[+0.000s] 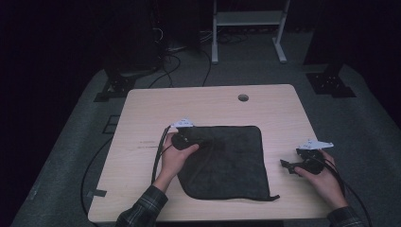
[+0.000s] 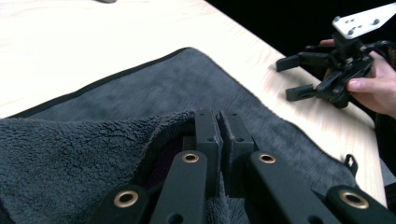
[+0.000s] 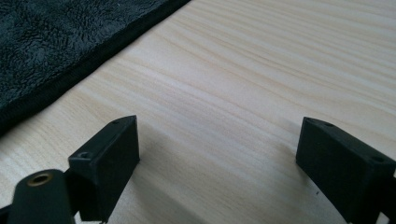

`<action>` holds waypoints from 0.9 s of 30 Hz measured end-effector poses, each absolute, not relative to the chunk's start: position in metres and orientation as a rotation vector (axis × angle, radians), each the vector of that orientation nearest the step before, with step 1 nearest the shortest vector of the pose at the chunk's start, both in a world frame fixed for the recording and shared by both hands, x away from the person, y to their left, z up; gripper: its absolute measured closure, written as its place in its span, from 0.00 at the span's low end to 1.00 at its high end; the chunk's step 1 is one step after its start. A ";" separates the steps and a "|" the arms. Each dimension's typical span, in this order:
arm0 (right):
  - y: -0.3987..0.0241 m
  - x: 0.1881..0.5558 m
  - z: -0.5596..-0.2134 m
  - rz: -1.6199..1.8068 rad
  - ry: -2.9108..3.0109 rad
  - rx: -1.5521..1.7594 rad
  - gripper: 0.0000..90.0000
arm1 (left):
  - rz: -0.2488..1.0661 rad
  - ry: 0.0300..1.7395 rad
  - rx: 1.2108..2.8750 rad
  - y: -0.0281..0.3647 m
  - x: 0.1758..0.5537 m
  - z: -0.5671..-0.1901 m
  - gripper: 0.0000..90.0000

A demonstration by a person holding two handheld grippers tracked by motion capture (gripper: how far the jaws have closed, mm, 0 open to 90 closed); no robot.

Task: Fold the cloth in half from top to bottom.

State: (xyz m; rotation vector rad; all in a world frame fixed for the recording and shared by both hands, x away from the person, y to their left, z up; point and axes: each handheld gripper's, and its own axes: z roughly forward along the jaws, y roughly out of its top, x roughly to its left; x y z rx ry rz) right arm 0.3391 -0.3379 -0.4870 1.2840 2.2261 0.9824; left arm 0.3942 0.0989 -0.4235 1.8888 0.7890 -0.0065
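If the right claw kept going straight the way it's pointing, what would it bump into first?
Probably the dark towel. The right claw, open and empty, points across bare table toward the towel's edge, so it would likely slide over wood, then meet that edge.

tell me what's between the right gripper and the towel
Only bare table: in the right gripper view, light wood runs from the open right gripper to the towel hem.
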 end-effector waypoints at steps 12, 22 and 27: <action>-0.338 0.339 -0.487 0.983 2.226 1.284 0.14 | -0.058 0.740 1.893 0.062 0.400 -0.424 0.97; -0.338 0.339 -0.487 0.982 2.226 1.284 0.14 | -0.119 0.689 1.905 0.029 0.406 -0.426 0.97; -0.338 0.339 -0.487 0.983 2.226 1.284 0.14 | -0.144 0.670 1.907 0.011 0.409 -0.430 0.97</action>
